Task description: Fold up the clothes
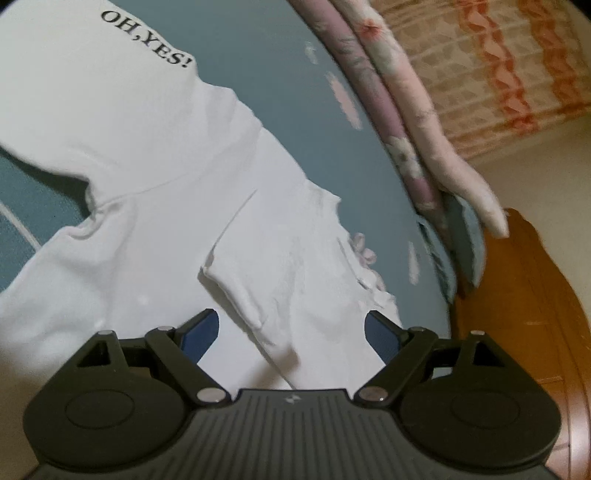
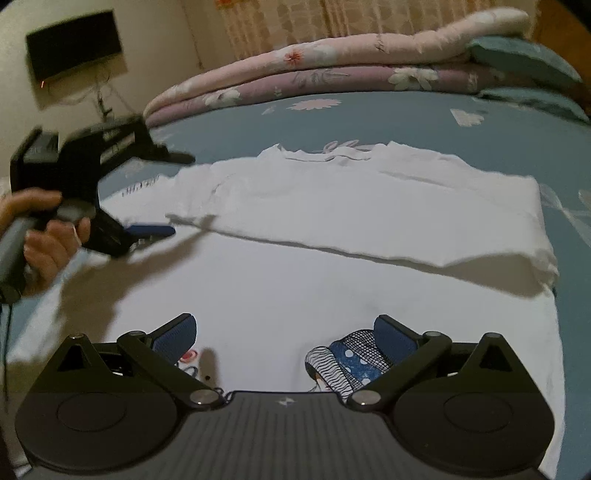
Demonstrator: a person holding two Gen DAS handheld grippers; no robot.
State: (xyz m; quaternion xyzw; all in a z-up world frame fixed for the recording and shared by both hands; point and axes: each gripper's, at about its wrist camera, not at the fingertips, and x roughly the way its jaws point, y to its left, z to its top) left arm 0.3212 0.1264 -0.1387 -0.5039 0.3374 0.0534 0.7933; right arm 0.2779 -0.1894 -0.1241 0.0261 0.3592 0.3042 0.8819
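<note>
A white T-shirt (image 2: 295, 266) lies flat on the blue bedsheet (image 2: 424, 122), its far side folded over toward the middle. A printed figure (image 2: 343, 362) shows on its near part. In the left wrist view the shirt (image 1: 147, 155) carries black "OH,YES!" lettering (image 1: 147, 38), and a folded sleeve edge (image 1: 236, 280) lies between the jaws. My left gripper (image 1: 291, 332) is open just above the sleeve; it also shows in the right wrist view (image 2: 162, 195), held in a hand at the left. My right gripper (image 2: 286, 332) is open and empty above the shirt's near part.
A folded pink and purple floral quilt (image 2: 314, 70) lies along the bed's far side, with blue pillows (image 2: 524, 62) at its right end. A wooden bed frame (image 1: 524, 295) edges the mattress. A dark wall screen (image 2: 74, 44) and a patterned curtain (image 2: 295, 22) stand behind.
</note>
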